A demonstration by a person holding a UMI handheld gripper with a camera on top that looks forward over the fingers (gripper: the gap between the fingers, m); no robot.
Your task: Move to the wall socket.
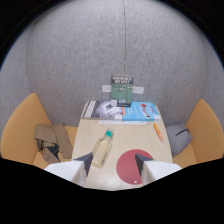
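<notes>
Two dark-tipped fingers of the tongs (113, 165) stand apart above the near edge of the pale wooden bench (131, 131), with nothing held between them. Just ahead of the left finger lies a clear plastic bottle with a teal cap (102, 148), on its side, cap pointing toward the far edge. Just ahead of the right finger rests a flat round red disc (132, 164), close to the near edge; the right finger overlaps its rim in this view. A slim orange pen-like object (158, 132) lies along the right edge of the bench. At the far edge, a black-and-white printed magazine (101, 109) lies beside a blue-covered book (142, 110), the two touching or nearly so. Beyond them, at the foot of the grey felt wall (75, 60), stands a dark green panel with pale plates at either side (121, 91); whether this is the wall socket cannot be told. A thin dark cable (124, 35) runs up the wall from it. Orange seats (20, 127) flank the bench; the left one carries crumpled tan fabric (52, 137), the right one a grey cushion-like item (178, 138).
</notes>
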